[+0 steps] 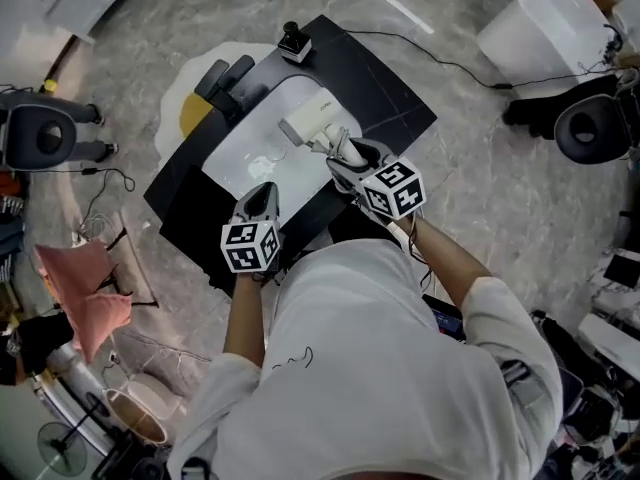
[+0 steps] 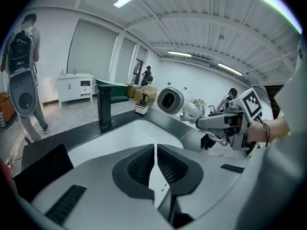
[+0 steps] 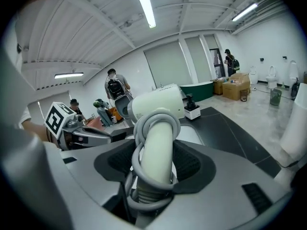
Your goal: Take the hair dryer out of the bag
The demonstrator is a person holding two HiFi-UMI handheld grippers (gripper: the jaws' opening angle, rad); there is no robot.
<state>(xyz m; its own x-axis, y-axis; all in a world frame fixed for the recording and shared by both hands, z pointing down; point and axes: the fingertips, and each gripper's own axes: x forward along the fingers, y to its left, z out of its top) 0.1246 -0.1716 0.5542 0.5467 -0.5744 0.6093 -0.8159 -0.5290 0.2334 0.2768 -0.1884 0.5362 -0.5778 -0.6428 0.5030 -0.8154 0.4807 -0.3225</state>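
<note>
Right gripper (image 3: 154,169) gripped hair dryer (image 3: 158,102) by handle (image 3: 156,150), cord (image 3: 138,145) coiled there; dryer rose straight ahead of jaws. Left gripper (image 2: 156,163) pinched closed, empty. Looked rigid, smooth, top-heavy: handle seemed safest hold.

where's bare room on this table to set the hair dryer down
Bare black tabletop lies right of the white mat, between the black device and the right gripper holding the hair dryer. The white mat is bare ahead of the left gripper. The far-left corner, with black items, is crowded.
</note>
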